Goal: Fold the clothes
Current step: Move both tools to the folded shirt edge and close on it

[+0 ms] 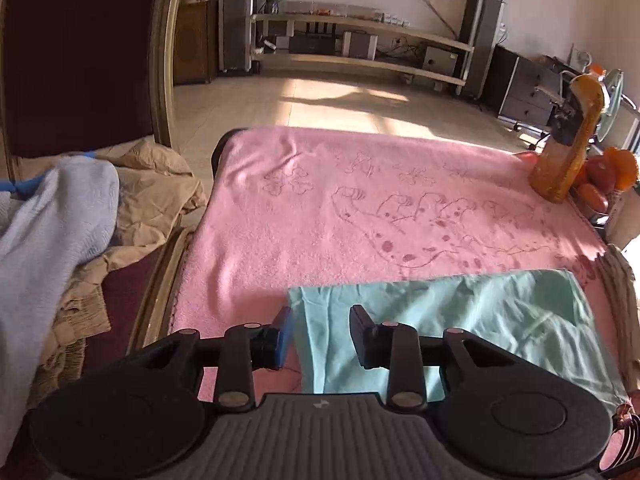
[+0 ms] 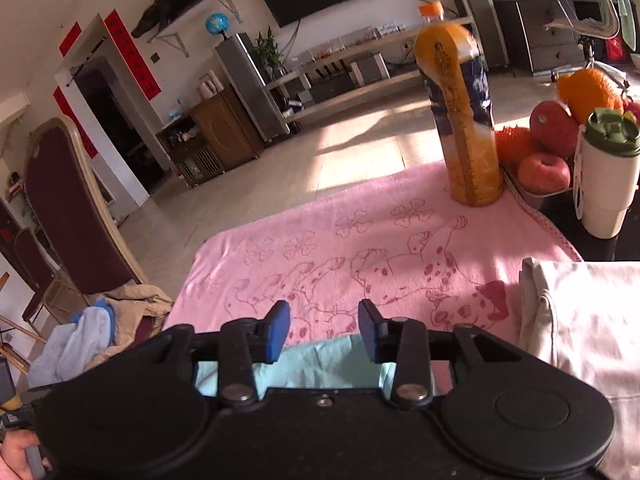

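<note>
Since both sets of jaws stand spread with nothing pinched, the left gripper (image 1: 320,330) and right gripper (image 2: 324,330) appear clear of one mint-green garment (image 1: 460,320), lying flat on the pink towel (image 1: 360,208), near edge. One cream folded garment (image 2: 588,320) sits right; two unfolded pieces wait on the chair (image 1: 80,60).

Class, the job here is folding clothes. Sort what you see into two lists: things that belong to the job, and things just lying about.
Part of the job:
mint green garment
cream folded garment
pale blue garment
tan garment
pink towel

Lying about:
juice bottle
fruit
tumbler
</note>
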Demonstrator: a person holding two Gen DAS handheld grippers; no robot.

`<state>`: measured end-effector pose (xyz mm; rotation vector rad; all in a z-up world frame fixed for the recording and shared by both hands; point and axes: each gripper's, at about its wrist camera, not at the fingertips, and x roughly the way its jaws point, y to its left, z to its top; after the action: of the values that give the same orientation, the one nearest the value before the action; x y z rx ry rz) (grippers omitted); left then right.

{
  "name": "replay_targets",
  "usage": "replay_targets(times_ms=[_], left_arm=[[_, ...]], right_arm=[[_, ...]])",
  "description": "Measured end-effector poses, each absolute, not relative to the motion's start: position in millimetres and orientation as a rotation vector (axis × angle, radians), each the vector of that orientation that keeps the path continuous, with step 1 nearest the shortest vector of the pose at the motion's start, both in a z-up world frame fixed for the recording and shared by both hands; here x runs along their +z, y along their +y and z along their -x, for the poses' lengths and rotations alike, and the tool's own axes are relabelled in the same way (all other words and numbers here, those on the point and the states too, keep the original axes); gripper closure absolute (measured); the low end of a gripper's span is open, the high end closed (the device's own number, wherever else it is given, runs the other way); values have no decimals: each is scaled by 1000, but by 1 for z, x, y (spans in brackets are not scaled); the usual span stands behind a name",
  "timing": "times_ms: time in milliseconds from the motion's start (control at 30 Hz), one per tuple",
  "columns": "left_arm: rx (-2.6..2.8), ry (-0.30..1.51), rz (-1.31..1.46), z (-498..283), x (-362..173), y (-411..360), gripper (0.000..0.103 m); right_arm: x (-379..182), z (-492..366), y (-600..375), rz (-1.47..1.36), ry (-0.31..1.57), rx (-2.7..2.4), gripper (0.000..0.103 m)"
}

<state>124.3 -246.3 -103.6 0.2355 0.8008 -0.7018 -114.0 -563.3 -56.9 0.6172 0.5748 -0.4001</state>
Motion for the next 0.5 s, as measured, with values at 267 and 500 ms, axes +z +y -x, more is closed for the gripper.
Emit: replay_targets(times_ms=[267, 500], left_arm=[[-639, 964, -185, -163, -156, -262, 63], [-664, 996, -145, -175, -167, -269, 62]], right_arm=[[-156, 92, -621, -819, 716, -481, 66], [-180, 87, -638, -923, 731, -496, 75]])
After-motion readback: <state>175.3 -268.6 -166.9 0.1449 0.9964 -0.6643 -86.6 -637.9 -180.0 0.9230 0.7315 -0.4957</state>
